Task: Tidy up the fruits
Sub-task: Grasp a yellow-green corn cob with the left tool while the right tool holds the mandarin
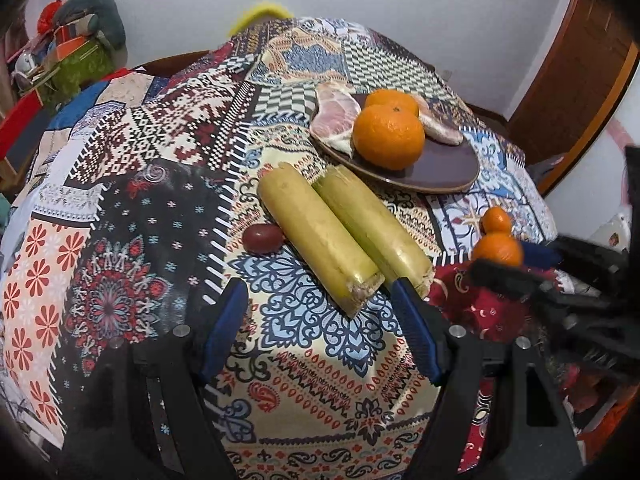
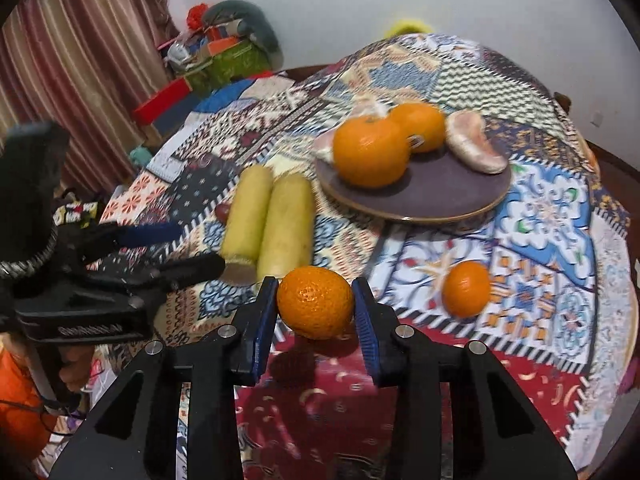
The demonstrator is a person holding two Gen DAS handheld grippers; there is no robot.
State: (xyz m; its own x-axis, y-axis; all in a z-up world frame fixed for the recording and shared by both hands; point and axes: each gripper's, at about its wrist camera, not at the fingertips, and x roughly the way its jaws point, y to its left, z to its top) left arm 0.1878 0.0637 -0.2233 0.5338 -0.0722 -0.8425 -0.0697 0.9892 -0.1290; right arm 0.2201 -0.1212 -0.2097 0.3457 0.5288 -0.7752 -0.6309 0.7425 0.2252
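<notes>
Your right gripper (image 2: pixel 315 307) is clamped on a small orange (image 2: pixel 316 307), blue pads touching it on both sides. The fruit looks lifted just off the red patch of the patchwork cloth (image 2: pixel 540 264) covering the bench, with a shadow under it. In the left wrist view that same held orange (image 1: pixel 498 250) shows at the right edge between the right gripper's fingers.

Your left gripper (image 1: pixel 320 304) is spread wide and holds nothing. Its fingers straddle the near cut end of the left sugarcane piece (image 1: pixel 320 240); its right finger sits at the end of the second sugarcane piece (image 1: pixel 374 224). Can't tell whether the pads touch the cane. The two pieces lie side by side, touching along their length, pointing toward the plate (image 1: pixel 452 164).

A small dark red fruit (image 1: pixel 264 239) lies just beside the left cane piece, on its left.

The plate is brown and carries two big oranges, the nearer one (image 2: pixel 370 152) and the farther one (image 2: pixel 420 126) touching, plus peeled pomelo segments on either side: one on the left (image 1: pixel 334 118) and one on the right (image 2: pixel 474 146).

Another small loose orange (image 2: pixel 466 288) sits on the cloth to the right of the held one, near it, apart from the plate. It's slightly blurred.
</notes>
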